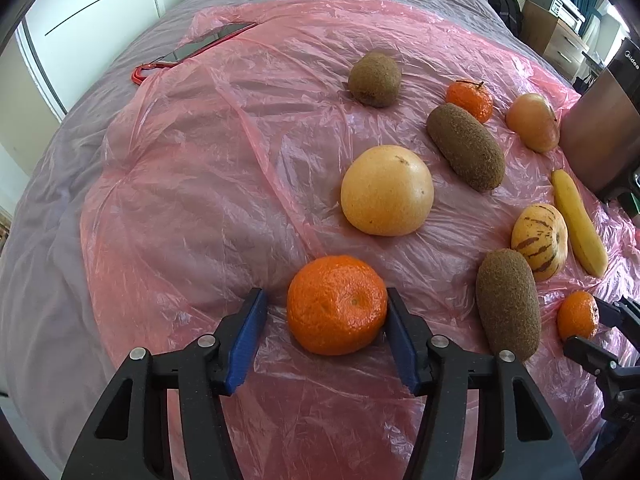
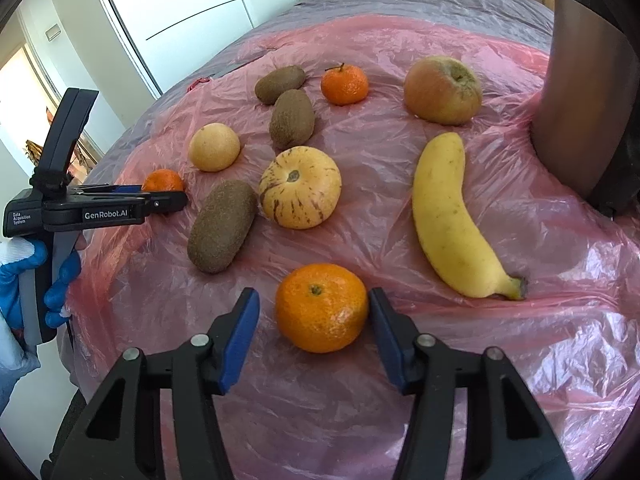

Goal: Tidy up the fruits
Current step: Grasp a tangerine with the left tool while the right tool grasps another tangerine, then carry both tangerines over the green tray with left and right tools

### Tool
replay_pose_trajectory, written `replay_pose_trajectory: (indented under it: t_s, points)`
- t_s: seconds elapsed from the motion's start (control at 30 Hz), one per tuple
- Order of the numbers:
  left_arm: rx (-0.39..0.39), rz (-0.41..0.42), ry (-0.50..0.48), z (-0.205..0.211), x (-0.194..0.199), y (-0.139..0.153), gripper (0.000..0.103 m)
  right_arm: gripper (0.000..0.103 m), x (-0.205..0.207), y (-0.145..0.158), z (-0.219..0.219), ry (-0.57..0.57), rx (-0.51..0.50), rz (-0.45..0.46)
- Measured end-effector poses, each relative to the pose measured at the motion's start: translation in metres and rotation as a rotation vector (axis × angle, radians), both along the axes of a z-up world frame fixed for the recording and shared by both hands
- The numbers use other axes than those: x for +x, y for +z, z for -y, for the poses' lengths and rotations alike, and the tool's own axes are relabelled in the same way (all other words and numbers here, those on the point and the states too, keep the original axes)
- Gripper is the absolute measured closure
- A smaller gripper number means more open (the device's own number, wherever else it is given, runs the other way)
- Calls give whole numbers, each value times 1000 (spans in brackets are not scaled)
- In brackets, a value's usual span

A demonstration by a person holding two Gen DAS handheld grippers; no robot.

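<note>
A large tangerine (image 1: 337,304) lies on the pink plastic sheet (image 1: 180,168) between the blue pads of my left gripper (image 1: 325,296). The right pad touches its side and a gap shows at the left pad, so the jaws stand open around it. In the right wrist view a second tangerine (image 2: 322,308) sits between the pads of my right gripper (image 2: 313,294), also open, with gaps on both sides. The right wrist view also shows the left gripper (image 2: 172,196) from the side, held by a blue-gloved hand (image 2: 24,276).
Spread over the sheet are a banana (image 2: 444,216), an apple (image 2: 442,90), a striped melon (image 2: 300,186), three kiwis (image 2: 222,226), a pale round fruit (image 2: 214,152) and a stemmed tangerine (image 2: 345,84). A metal container (image 2: 584,100) stands at the right. A red-cased phone (image 1: 208,42) lies far left.
</note>
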State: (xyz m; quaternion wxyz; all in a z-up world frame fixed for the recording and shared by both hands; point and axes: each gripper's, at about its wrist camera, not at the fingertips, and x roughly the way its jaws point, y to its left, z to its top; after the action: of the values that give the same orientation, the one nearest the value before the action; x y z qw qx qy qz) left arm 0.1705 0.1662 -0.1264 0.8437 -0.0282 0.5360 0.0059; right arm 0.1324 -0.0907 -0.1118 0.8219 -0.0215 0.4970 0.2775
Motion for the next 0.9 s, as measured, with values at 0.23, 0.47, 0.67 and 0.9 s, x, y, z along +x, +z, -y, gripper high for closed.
replay_pose_trajectory:
  t_s: [0.23,0.47,0.67,0.9]
  points:
    - [13,-8,-24,7,4,-4,64,56,3,-8,0,-3,-11,-6]
    - [-4,17,1,4,-2,1,64,58,4,-6,0,8,-13,-7]
    - [-30,68,50,-4,-19,24,65,59,-2,10,6,4,0,7]
    - [-69,131,58,1,-45,59,65,59,-20,48,20,-7,16,65]
